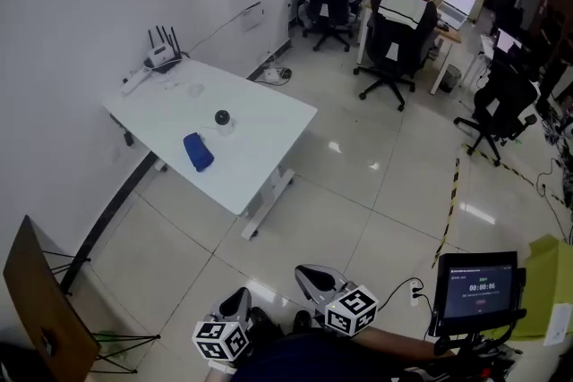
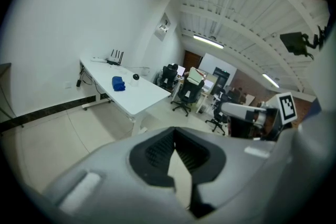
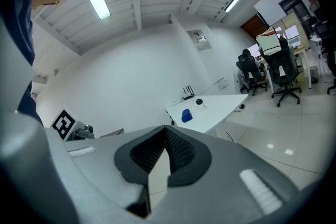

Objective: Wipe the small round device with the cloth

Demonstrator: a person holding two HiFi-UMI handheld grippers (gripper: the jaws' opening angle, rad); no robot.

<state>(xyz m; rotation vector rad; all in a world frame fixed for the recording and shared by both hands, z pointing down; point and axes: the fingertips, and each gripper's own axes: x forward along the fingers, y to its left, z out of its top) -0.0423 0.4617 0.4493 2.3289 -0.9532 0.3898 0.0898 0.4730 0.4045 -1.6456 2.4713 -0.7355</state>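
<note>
Left gripper (image 1: pixel 239 298): was low in the head view, close to the person's body, its marker cube nearest the camera. Its fingers were pressed together with nothing between them, as the left gripper view (image 2: pixel 176 153) showed.
Right gripper (image 1: pixel 311 275): sat just beside the left one, slightly further forward. Its fingers were likewise closed on each other and empty, as seen in the right gripper view (image 3: pixel 165 148).
Floor (image 1: pixel 358 210): pale glossy tiles lay between both grippers and the table; the grippers were well apart from the table.
Screen (image 1: pixel 476 289): a small dark display on a stand stood at the person's right.
Board (image 1: pixel 40 300): a brown panel leaned on thin legs by the left wall.
Table (image 1: pixel 264 134): white, set against the wall, one corner aimed at the open floor.
Cloth (image 1: pixel 198 151): blue, bunched into an oblong, lay on the table towards its near long edge. Its long axis ran roughly along that edge.
Small round device (image 1: pixel 222 118): dark top on a pale base, stood upright near the cloth, on the cloth's far side, not touching it. It was too small to tell which way it faced.
Router (image 1: pixel 162 56): white with dark antennas, was at the table's far corner by the wall.
Office chairs (image 1: pixel 394 49): stood at desks well beyond the table.
</note>
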